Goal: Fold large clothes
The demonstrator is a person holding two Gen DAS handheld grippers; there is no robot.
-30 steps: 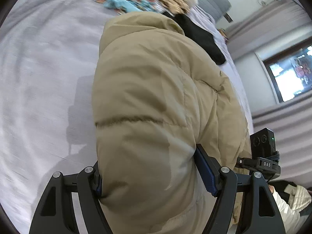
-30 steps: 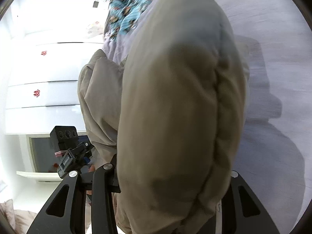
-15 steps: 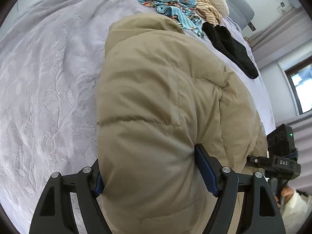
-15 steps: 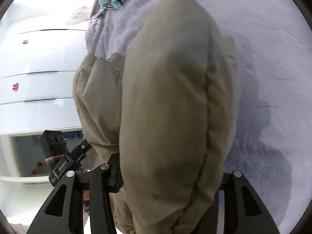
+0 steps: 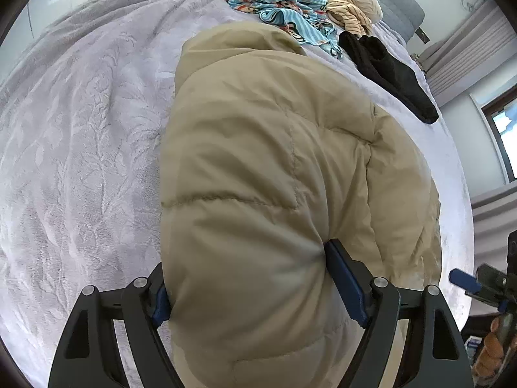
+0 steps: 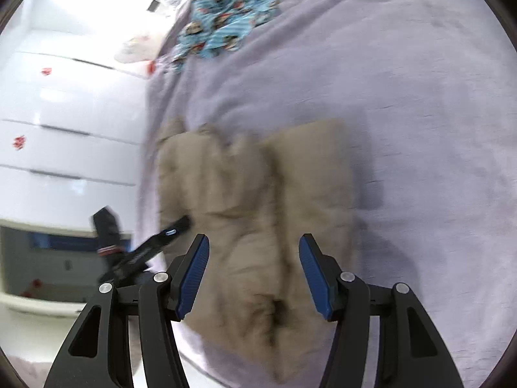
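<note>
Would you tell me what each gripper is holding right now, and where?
The left gripper clamps a thick padded fold of the beige puffer jacket. The right gripper holds nothing, open above the jacket.

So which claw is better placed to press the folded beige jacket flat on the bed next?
Right, probably. The right claw is open and clear, hovering just above the folded beige jacket on the bed, though that view is blurred. The left claw has its pads against a thick fold of the jacket and must let go first.
</note>
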